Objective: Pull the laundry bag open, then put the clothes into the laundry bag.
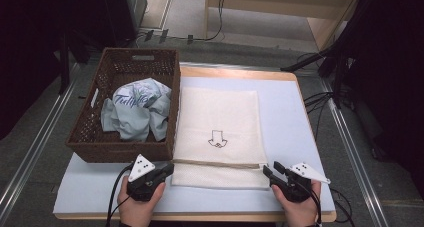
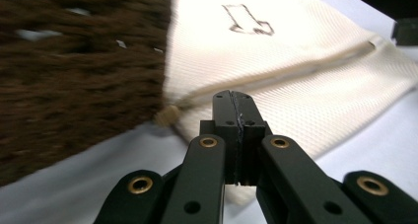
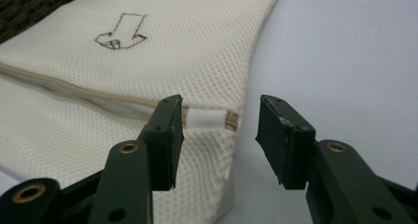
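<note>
Cream mesh bag (image 1: 218, 132) lies flat on the table (image 1: 300, 117), just right of the basket (image 1: 95, 144); my left gripper (image 2: 233, 98) is pressed fully closed at the bag's near-left corner, whether it pinches fabric I can't tell; my right gripper (image 3: 220, 135) stands part open, nothing held, at the near-right corner w/ the zip end.

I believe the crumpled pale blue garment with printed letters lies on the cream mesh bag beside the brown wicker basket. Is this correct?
Not quite. The crumpled pale blue garment with printed letters lies inside the brown wicker basket, not on the cream mesh bag. The bag itself does lie flat beside the basket, on the white table mat. The high view shows this.
</note>
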Motion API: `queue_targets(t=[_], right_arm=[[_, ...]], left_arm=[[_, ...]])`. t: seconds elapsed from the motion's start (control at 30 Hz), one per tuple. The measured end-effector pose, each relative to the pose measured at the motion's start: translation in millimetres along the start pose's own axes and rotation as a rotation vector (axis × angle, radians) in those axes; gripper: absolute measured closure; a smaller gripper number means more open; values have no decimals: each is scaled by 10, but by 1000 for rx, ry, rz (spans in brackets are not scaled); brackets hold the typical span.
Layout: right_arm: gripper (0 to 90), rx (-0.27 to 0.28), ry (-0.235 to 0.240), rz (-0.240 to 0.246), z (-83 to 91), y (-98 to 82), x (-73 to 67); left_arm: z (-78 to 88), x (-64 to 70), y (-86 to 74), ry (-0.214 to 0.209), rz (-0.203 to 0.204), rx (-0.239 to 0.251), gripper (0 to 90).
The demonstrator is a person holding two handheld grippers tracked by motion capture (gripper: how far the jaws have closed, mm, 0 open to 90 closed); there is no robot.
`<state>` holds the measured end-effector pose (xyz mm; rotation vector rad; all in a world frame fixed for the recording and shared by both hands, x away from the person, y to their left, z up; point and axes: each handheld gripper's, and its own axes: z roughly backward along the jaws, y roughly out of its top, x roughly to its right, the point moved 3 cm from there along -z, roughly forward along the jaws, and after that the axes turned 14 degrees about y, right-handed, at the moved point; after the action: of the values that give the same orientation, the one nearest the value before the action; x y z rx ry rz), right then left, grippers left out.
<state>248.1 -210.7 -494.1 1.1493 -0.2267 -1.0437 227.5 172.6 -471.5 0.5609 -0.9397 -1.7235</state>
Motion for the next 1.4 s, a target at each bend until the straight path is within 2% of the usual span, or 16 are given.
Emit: queue_targets(t=[0.07,0.13,0.17,0.23,0.33,0.4,0.53,0.7,0.83,0.93,1.07,1.17,1.2,1.23,1.33,1.4], right_arm=[[544,3,26,-10,0,46,-44],[549,4,53,9,-11,96,-106],[523,4,50,22,-21,120,-138],[528,-6,-12,27,-40,156,-175],[542,-15,-14,34,-85,175,-201],[580,-14,29,34,-167,195,-291],[549,-27,81,82,-295,272,-448],[519,-53,156,139,-503,357,-502],[490,-109,207,100,-679,378,-494],[486,-106,232,107,-773,381,-516],[447,-153,275,127,-863,350,-560],[323,-195,256,143,-928,309,-589],[323,-195,256,143,-928,309,-589],[228,-215,208,163,-984,287,-593],[176,-253,191,202,-1046,275,-597],[152,-289,196,200,-1081,257,-586]], left_arm=[[-22,63,-6,-21,-9,-6,900],[-46,126,0,-38,-18,-12,900],[-63,158,2,-48,-27,-14,900],[-112,225,1,-58,-48,-26,900],[-164,283,-4,-72,-52,-29,900],[-231,369,-10,-89,-76,-45,900],[-326,450,-21,-103,-96,-63,900],[-413,492,-45,-85,-148,-109,900],[-431,494,-52,-87,-146,-129,900],[-433,494,-57,-88,-140,-130,900],[-439,477,-56,-105,-125,-139,900],[-439,479,-57,-104,-127,-139,900],[-439,479,-57,-104,-127,-139,900],[-439,486,-58,-100,-131,-136,900],[-438,489,-58,-98,-132,-135,900],[-439,486,-59,-103,-131,-136,900]])
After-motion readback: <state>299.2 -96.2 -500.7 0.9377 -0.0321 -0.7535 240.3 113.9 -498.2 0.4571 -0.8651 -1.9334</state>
